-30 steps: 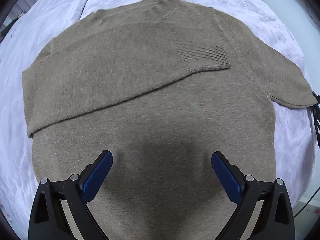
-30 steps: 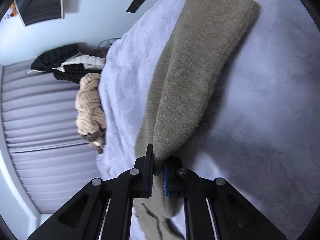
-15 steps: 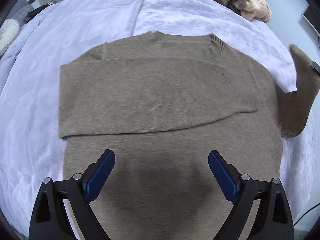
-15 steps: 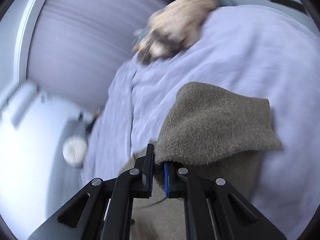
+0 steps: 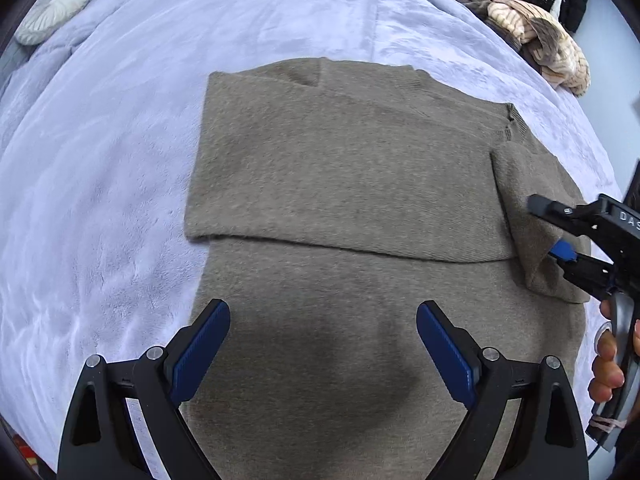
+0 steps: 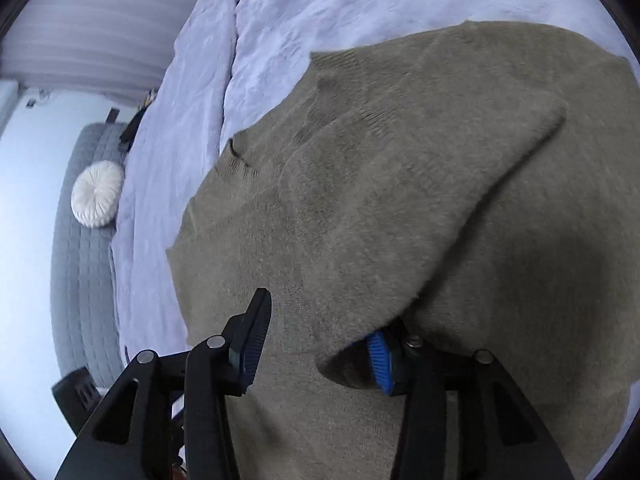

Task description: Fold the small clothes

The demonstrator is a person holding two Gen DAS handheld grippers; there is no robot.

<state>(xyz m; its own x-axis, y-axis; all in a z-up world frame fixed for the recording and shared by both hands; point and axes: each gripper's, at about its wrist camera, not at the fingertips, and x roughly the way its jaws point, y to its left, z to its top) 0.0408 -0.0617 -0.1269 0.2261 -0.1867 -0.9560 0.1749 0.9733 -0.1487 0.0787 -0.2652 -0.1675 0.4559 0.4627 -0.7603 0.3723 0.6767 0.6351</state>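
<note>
Olive-brown fuzzy knit sweater flat on lavender plush blanket, one sleeve folded across chest. Second sleeve draped between right gripper jaws, resting on blue pad of one finger; jaws just been opening, partway apart, no pinch. Left gripper wide open, empty, above sweater body. Cream knit pile beyond, round white cushion off side.

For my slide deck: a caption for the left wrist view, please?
Open left tongs hover over a brown sweater on a lilac blanket; right tongs release its second sleeve.
</note>
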